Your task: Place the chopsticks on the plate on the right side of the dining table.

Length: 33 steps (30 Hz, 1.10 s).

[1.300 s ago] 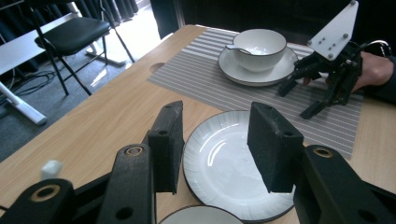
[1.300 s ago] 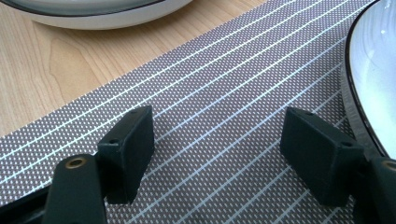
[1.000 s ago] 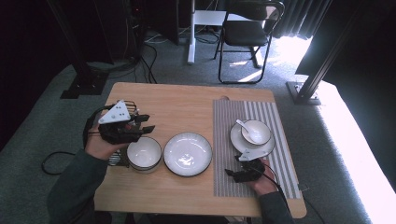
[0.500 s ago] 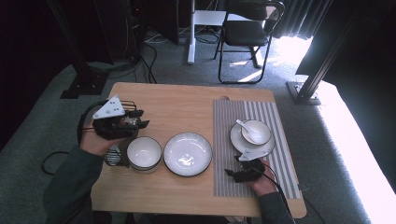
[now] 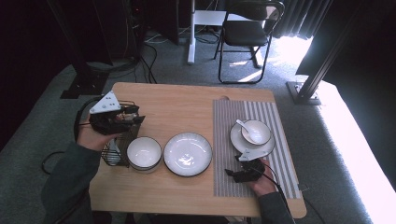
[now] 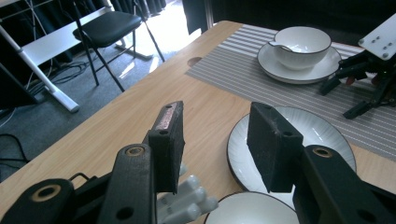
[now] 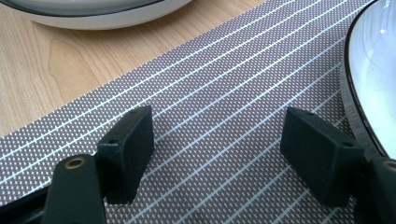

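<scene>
White dishes look partly laid out: a small bowl [image 5: 144,152] beside a wire rack [image 5: 116,150] at the near left, an empty plate [image 5: 187,153] mid-table, and on the striped placemat [image 5: 243,122] to the right a saucer [image 5: 242,139] carrying a bowl [image 5: 256,132] with a spoon [image 5: 243,126] in it. Judging by this, the placemat setting seems finished while bowl and plate wait on bare table [image 5: 177,102]. Left gripper [image 6: 217,140] hovers over the rack, fingers spread and empty; right gripper [image 7: 231,156] rests on the placemat near the saucer, fingers likewise spread, holding nothing.

A black folding chair [image 5: 249,32] stands on grey carpet [image 5: 46,121] beyond the wooden bench [image 5: 182,100]. Beside it rises a white desk leg [image 5: 190,35]. Black cables [image 5: 144,65] trail across the carpet.
</scene>
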{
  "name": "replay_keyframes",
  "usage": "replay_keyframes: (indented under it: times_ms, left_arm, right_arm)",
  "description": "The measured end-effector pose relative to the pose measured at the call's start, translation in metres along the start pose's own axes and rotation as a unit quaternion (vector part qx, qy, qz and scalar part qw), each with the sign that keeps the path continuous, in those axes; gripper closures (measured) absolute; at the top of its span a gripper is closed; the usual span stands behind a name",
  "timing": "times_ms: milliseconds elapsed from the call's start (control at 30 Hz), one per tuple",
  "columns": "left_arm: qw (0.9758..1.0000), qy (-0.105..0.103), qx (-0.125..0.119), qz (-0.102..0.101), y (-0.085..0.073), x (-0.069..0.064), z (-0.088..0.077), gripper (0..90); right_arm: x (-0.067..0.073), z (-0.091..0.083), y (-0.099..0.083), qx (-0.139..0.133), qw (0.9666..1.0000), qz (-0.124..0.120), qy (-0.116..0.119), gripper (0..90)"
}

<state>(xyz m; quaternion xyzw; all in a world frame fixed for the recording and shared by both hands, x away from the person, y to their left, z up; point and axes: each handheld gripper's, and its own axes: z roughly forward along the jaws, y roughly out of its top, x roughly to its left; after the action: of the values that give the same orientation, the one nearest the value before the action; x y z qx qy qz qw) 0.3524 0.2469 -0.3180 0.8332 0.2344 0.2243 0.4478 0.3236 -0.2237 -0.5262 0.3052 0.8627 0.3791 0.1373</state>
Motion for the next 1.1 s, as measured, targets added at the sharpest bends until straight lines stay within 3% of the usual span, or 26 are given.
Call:
replay_keyframes:
  times_ms: [700, 1100]
  left_arm:
    - [0.9991, 0.027, -0.005, -0.031, -0.011, 0.023, -0.004, 59.3]
    - [0.9987, 0.036, 0.004, -0.035, -0.012, 0.031, 0.003, 60.5]
  right_arm:
    - [0.0, 0.0, 0.0, 0.0, 1.0, 0.0, 0.0, 25.2]
    - [0.0, 0.0, 0.0, 0.0, 1.0, 0.0, 0.0, 25.2]
